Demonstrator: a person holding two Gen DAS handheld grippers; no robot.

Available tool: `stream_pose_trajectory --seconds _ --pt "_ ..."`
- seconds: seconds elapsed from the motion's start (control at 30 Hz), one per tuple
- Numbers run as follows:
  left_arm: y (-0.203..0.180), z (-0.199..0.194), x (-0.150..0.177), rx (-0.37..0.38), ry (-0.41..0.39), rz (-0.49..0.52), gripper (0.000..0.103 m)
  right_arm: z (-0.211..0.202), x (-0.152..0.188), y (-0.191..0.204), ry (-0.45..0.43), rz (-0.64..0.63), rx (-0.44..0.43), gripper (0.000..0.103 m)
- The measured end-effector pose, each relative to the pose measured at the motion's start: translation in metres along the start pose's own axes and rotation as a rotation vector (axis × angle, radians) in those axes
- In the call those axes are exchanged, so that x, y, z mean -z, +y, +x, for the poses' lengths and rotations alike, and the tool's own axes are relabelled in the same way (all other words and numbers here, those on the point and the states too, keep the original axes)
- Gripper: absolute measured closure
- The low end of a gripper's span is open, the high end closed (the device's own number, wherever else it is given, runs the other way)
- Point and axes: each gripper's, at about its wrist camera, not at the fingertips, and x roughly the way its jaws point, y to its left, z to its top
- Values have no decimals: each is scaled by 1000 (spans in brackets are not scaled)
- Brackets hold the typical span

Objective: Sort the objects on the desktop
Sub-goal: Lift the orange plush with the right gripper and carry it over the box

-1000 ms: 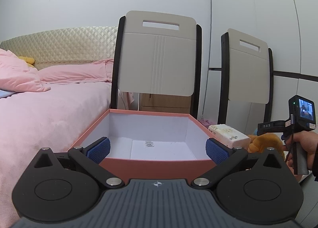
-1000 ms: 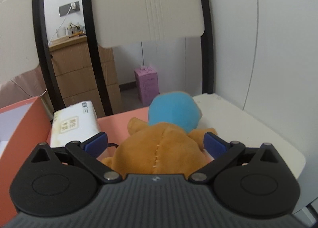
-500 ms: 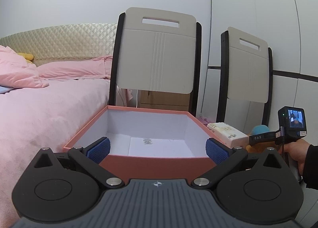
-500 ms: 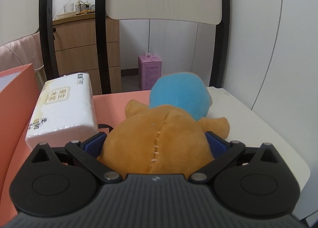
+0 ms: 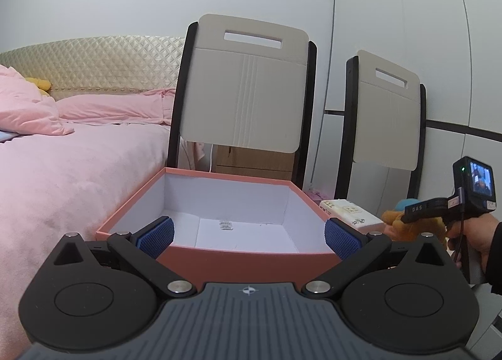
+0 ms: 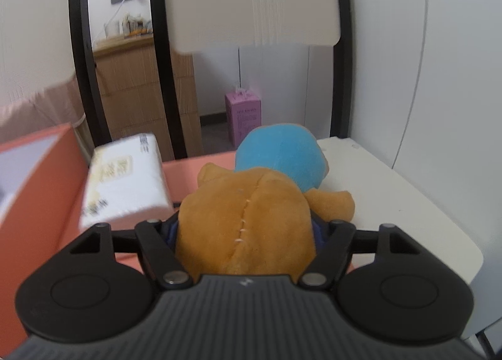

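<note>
Left gripper [image 5: 248, 236], jaws apart, hovers at the box [image 5: 251, 255] near rim, while right gripper [image 6: 244, 228] has now clamped the plush [image 6: 244, 219] beside the tissues [image 6: 125, 178].

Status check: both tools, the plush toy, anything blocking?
Right tool shut on plush toy. Left tool open, empty, over pink box. Tissue pack beside toy.
</note>
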Motion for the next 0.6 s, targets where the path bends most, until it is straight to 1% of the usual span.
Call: stream_pose_trajectory --seconds 0.07,0.17,0.3,0.37,0.5,0.6 --pt "1 -3 -1 3 -13 -1 0 -12 -6 2 -14 7 -7 30" --pt "2 -9 -5 5 -40 -4 0 -34 -24 10 -49 16 -28 30" --pt "5 -13 -9 -4 -65 -21 0 -61 -50 32 -103 -2 -74 29" --pt "7 -14 -11 -22 -70 -22 0 -72 -62 49 -126 -24 -109 28" --pt "11 -12 -13 -49 -63 -22 0 -83 -77 96 -146 -89 -202 28" --pt "14 -13 -15 -77 -66 -14 0 -80 -80 139 -127 -138 -290 28"
